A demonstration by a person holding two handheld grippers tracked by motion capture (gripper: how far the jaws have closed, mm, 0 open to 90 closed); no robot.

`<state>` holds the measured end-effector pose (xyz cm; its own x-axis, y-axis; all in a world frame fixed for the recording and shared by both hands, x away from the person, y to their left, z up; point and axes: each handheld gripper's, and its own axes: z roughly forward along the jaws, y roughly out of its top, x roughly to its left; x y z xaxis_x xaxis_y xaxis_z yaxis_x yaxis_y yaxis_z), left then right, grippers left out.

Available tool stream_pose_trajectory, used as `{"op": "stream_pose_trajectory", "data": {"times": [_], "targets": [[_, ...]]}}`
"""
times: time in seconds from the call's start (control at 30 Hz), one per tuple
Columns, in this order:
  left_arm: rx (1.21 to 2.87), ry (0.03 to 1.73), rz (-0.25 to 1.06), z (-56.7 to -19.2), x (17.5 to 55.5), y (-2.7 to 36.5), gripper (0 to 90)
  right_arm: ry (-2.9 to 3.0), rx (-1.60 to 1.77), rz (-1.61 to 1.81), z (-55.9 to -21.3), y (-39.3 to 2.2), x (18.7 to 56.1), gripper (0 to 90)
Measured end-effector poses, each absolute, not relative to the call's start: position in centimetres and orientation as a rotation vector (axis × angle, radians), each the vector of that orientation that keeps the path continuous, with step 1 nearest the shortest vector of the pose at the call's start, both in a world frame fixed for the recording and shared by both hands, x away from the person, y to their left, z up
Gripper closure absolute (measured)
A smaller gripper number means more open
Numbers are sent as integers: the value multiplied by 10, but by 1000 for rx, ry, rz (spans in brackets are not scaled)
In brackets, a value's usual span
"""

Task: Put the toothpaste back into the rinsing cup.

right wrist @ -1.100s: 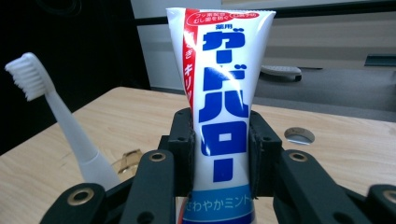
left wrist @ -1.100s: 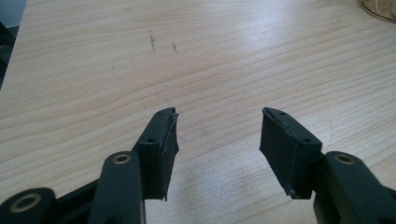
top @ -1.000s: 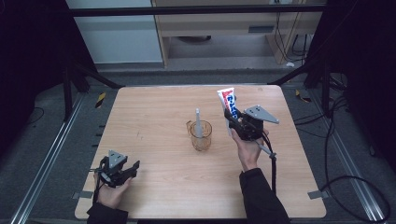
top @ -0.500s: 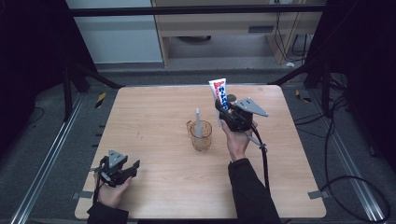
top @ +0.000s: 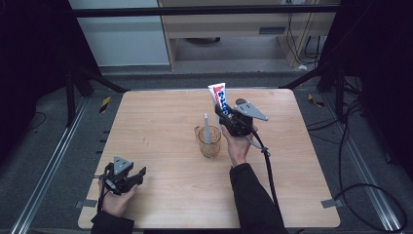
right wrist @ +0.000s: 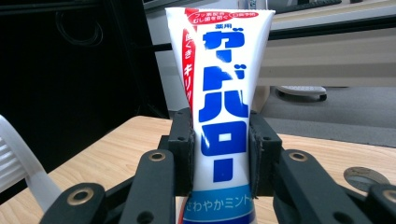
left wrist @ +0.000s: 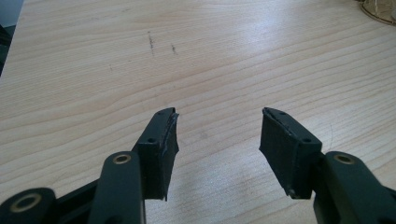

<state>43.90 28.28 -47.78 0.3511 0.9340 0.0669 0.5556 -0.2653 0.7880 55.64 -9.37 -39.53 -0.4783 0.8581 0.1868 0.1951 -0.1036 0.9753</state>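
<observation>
My right gripper (top: 225,113) is shut on a white toothpaste tube (top: 219,97) with blue and red print, held upright just right of a clear amber cup (top: 210,142) at the table's middle. A pale toothbrush (top: 206,128) stands in that cup. In the right gripper view the tube (right wrist: 219,112) is clamped between both pads of my right gripper (right wrist: 219,156), and the toothbrush (right wrist: 21,168) shows at the left edge. My left gripper (top: 140,173) rests near the table's front left corner, open with nothing between its jaws (left wrist: 218,140).
The wooden table (top: 156,122) stretches bare to the left of the cup. A black cable (top: 269,168) trails from the right gripper toward the front edge. Dark frame posts and shelving stand behind the table.
My right gripper has carried the toothpaste tube leftward, from the table's right side to close beside the cup. The left gripper has stayed still.
</observation>
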Motion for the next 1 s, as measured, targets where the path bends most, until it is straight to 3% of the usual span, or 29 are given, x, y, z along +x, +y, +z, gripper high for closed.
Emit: {"op": "stream_pose_trajectory", "data": {"times": [1.0], "targets": [[1941,1295,712,-478,439,283,454,1695,1171,1660,-420,-72,566,680]]}}
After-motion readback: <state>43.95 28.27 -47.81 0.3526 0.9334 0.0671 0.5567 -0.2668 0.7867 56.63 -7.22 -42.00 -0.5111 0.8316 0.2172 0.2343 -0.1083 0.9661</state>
